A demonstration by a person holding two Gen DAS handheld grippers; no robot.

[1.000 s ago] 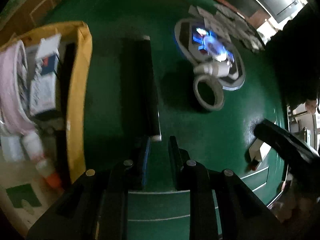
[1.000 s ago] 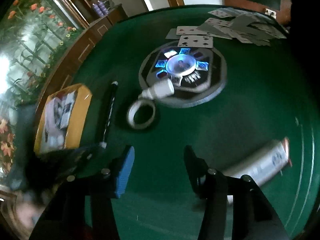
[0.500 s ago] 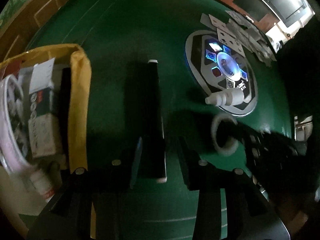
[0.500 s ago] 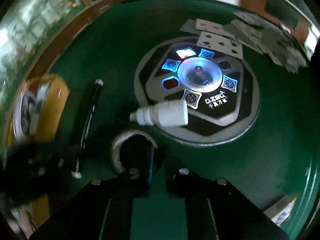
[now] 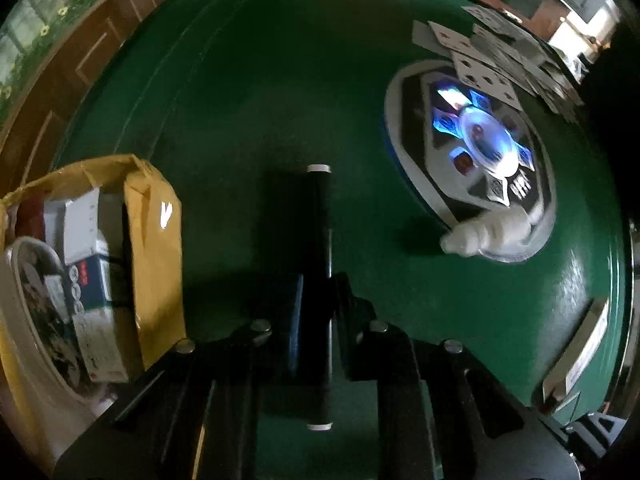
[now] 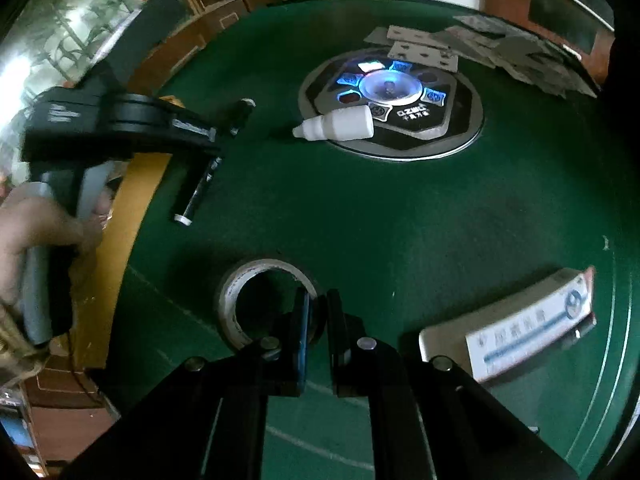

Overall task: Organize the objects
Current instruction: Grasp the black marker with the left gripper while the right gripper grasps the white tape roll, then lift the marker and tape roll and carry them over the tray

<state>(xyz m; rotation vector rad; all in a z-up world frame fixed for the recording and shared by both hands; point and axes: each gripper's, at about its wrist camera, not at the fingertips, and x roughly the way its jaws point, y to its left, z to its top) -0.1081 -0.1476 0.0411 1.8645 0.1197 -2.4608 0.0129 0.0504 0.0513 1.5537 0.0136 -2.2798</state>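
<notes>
Black tube [image 5: 318, 280] with white end caps, lying lengthwise on green felt table [image 5: 248, 100], just right of yellow box [image 5: 154, 248] already packed with cartons and a plate. Likely light, rigid, smooth-skinned; prone to roll or slip out endwise, so best taken across the middle, not near a cap. Left gripper [image 5: 316, 320] clenched on it around mid-length, tube running straight out between the jaws, one cap ahead, one cap back under the tool; lifted or resting, not clear. Further right, white dropper bottle [image 6: 336, 126] on its side at the rim of the lit centre console [image 6: 390, 108], well apart from both tools; small, light, round, probably slick plastic. Tape roll [image 6: 244, 280] near the table edge: stiff ring, light, easiest pinched through the wall. Right gripper [image 6: 318, 320] closed on exactly that, one finger inside the hole, one outside. Far right, white labelled box [image 6: 516, 326] flat on felt, untouched. Playing cards [image 6: 480, 48] scattered beyond the console.
</notes>
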